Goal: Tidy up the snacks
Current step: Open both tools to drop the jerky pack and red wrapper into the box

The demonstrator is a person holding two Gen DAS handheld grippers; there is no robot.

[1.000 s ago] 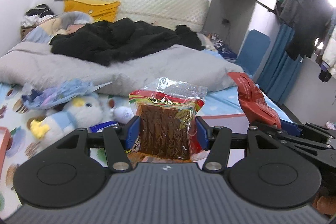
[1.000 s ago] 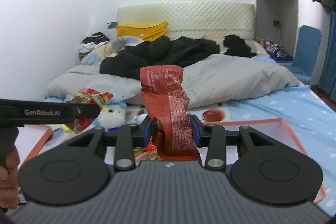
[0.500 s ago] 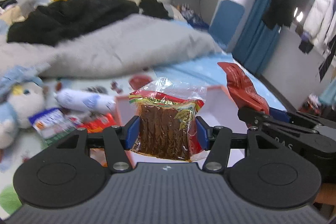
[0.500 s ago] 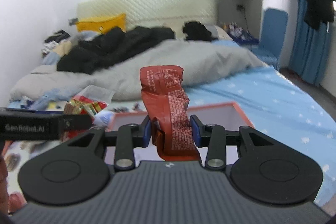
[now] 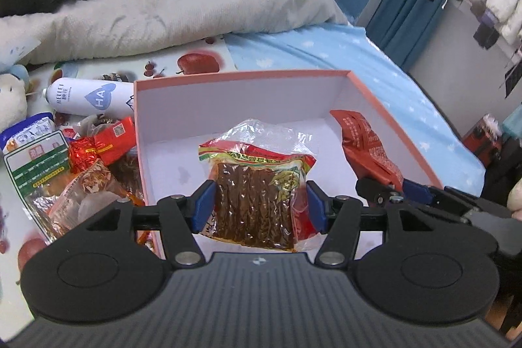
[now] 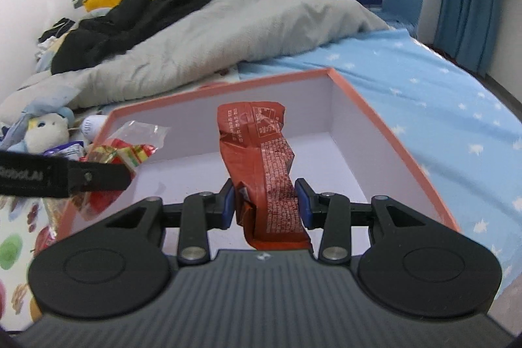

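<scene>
A clear packet of brown spicy strips (image 5: 257, 194) stands upright between the blue pads of my left gripper (image 5: 259, 206). The jaws are opening, but both pads still touch the packet. It hangs over the white floor of an open pink box (image 5: 228, 97). My right gripper (image 6: 266, 207) is shut on a crumpled red snack packet (image 6: 261, 158), held over the same box (image 6: 375, 119) to the right of the left one. In the left wrist view the red packet (image 5: 365, 142) shows at the right. In the right wrist view a left finger (image 6: 81, 178) and its packet (image 6: 127, 149) show at the left.
The box lies on a bed. Left of it are a white spray can (image 5: 88, 95), a heap of snack packets (image 5: 81, 165) and a plush toy (image 6: 45, 132). A grey duvet (image 5: 163, 5) lies behind, and a blue starred sheet (image 6: 424, 93) to the right.
Both grippers have come down and forward with their packets, from above the bed to over the open pink box. Both views now tilt down into it.
</scene>
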